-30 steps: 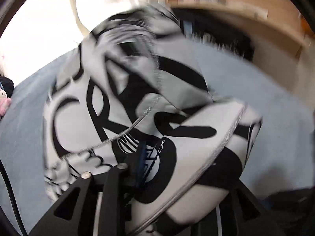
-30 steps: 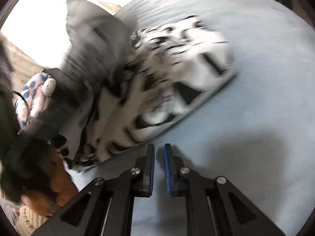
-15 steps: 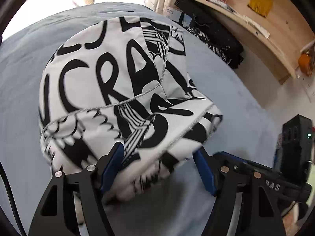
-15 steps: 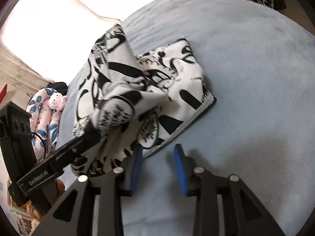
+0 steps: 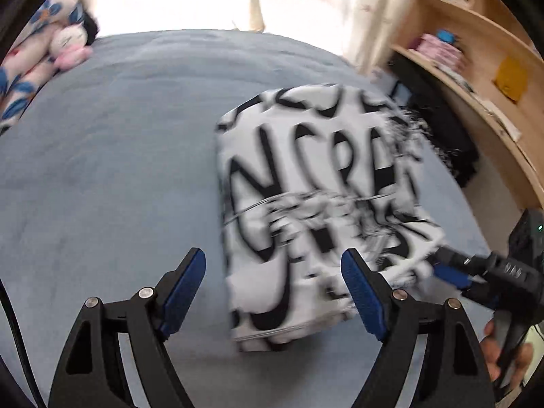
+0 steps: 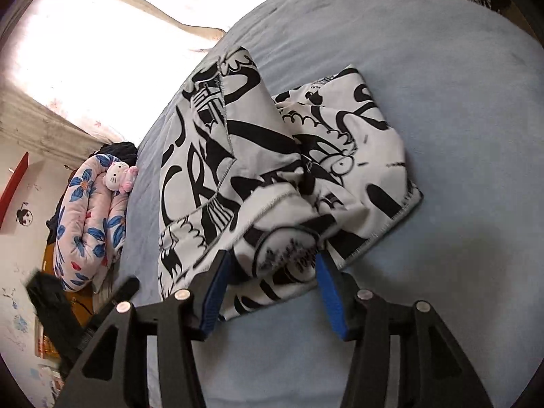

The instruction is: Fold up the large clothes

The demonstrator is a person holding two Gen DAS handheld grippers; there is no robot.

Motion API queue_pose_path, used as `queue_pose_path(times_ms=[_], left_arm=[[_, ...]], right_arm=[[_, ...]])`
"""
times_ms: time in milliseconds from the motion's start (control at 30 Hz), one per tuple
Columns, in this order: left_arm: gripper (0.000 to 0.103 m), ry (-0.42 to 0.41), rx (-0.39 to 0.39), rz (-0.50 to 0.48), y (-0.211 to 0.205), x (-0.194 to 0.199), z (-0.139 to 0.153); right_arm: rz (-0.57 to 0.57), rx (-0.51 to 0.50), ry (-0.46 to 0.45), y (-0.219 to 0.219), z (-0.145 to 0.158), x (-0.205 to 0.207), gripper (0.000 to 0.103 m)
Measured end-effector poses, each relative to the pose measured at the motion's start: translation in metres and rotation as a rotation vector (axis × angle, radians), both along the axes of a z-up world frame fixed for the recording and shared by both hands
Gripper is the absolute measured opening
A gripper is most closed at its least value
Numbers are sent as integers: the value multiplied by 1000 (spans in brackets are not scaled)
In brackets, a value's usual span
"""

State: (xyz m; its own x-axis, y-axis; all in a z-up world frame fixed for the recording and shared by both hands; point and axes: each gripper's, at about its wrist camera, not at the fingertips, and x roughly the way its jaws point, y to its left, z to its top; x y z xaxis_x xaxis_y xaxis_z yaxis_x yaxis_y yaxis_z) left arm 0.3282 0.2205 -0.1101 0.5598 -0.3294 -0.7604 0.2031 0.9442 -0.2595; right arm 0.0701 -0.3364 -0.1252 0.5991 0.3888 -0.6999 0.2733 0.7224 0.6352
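Note:
A white garment with bold black lettering lies folded into a thick bundle on the blue-grey bed. My left gripper is open, its jaws wide apart in front of the bundle's near edge, holding nothing. In the right wrist view the garment has one flap raised and rumpled. My right gripper is open, with its jaws on either side of the bundle's near corner. The right gripper also shows at the right edge of the left wrist view, touching the bundle's corner.
A floral pillow with a pink plush toy lies at the bed's far left, also in the right wrist view. Wooden shelves and dark clothes stand on the right. A bright window is behind the bed.
My left gripper let go of the garment, opened wide and drew back. The garment dropped onto the bed as a folded bundle. My right gripper opened and moved up to the bundle's corner.

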Motion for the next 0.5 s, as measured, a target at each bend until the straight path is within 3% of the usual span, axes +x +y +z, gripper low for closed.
queue_pose_path(times_ms=[133, 333, 500], left_arm=[[81, 18, 26, 18, 6, 8, -21], [81, -15, 56, -17, -4, 13, -26], [81, -9, 67, -41, -16, 15, -32]], right_arm=[[3, 42, 35, -4, -10, 17, 57], [3, 26, 74, -3, -18, 32, 59], [12, -66, 70, 5, -18, 42, 56]])
